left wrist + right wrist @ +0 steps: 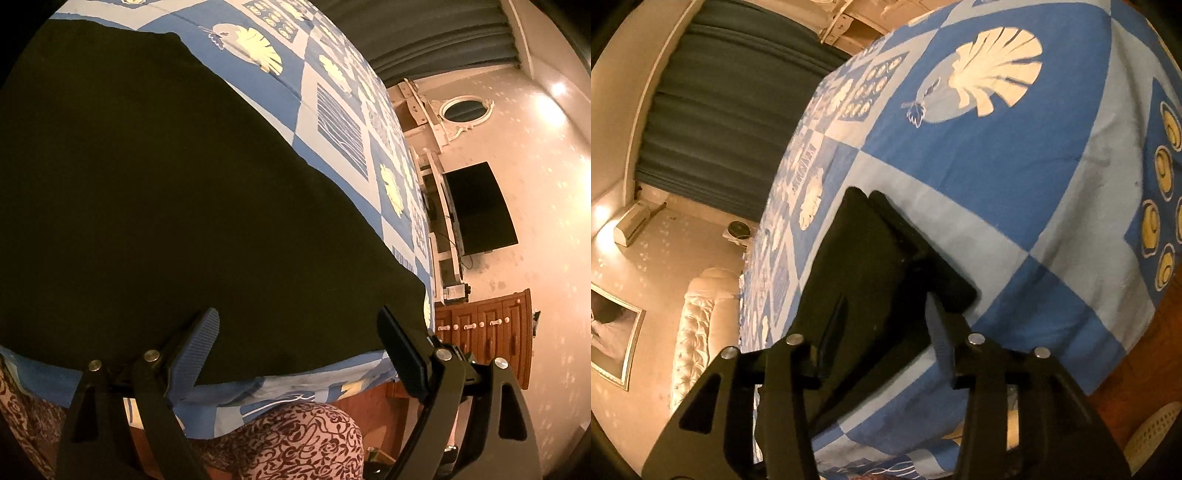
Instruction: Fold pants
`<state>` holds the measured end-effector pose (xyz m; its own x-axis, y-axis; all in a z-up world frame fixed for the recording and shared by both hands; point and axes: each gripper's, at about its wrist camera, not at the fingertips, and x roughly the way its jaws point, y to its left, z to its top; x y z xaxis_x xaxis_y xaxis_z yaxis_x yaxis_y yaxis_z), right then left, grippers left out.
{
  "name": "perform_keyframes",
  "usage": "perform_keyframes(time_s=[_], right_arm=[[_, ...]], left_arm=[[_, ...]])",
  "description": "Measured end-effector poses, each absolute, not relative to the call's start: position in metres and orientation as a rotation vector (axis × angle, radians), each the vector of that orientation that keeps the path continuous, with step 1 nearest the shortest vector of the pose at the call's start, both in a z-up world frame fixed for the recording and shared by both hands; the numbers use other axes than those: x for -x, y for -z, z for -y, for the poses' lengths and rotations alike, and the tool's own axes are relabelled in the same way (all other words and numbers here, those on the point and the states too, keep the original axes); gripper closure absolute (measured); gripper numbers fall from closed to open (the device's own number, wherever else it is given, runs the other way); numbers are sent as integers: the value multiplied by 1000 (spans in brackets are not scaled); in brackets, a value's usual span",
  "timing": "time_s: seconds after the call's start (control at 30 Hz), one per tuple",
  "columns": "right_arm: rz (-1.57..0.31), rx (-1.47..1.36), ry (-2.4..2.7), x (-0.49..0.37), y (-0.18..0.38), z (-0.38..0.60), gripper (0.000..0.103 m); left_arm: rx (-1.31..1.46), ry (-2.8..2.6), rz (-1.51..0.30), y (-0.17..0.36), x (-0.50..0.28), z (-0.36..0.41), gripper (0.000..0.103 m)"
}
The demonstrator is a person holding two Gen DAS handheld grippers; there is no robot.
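Black pants (166, 206) are lying on a blue patterned bedspread (332, 122). The left gripper (299, 343) is hovering with jaws wide apart; the right gripper (886, 317) is straddling the cloth, jaws parted.

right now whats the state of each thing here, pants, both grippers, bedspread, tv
black pants: lying flat on the bed, not held by either gripper
left gripper: open wide, fingers over the near edge of the pants, not pinching them
right gripper: partly open, black cloth between the fingers, pads not pressing it
blue patterned bedspread: spread smooth over the bed
wall TV: screen dark
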<state>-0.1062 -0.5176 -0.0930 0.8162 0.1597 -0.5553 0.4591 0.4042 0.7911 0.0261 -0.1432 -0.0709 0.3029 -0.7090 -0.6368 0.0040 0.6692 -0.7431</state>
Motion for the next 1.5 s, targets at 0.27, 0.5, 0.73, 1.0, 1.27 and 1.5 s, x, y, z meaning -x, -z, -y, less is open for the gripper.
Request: perform_keyframes(time_s=[0.27, 0.5, 0.73, 1.0, 1.27, 1.5], right_arm=[[-616, -1104, 220, 112, 86, 517, 97], [-609, -1222, 202, 127, 114, 526, 97], [-638, -1089, 220, 140, 84, 533, 51], [-626, -1123, 102, 120, 94, 573, 50], [-600, -1280, -72, 105, 127, 564, 49], [-621, -1235, -18, 97, 132, 562, 77]], left_arm=[[652, 555, -1138, 58, -21, 150, 17], [662, 530, -1159, 64, -24, 144, 17], [559, 504, -1056, 46, -36, 118, 17], [553, 395, -1023, 47, -67, 70, 17], [611, 350, -1041, 71, -76, 42, 17], [568, 357, -1037, 71, -78, 47, 17]])
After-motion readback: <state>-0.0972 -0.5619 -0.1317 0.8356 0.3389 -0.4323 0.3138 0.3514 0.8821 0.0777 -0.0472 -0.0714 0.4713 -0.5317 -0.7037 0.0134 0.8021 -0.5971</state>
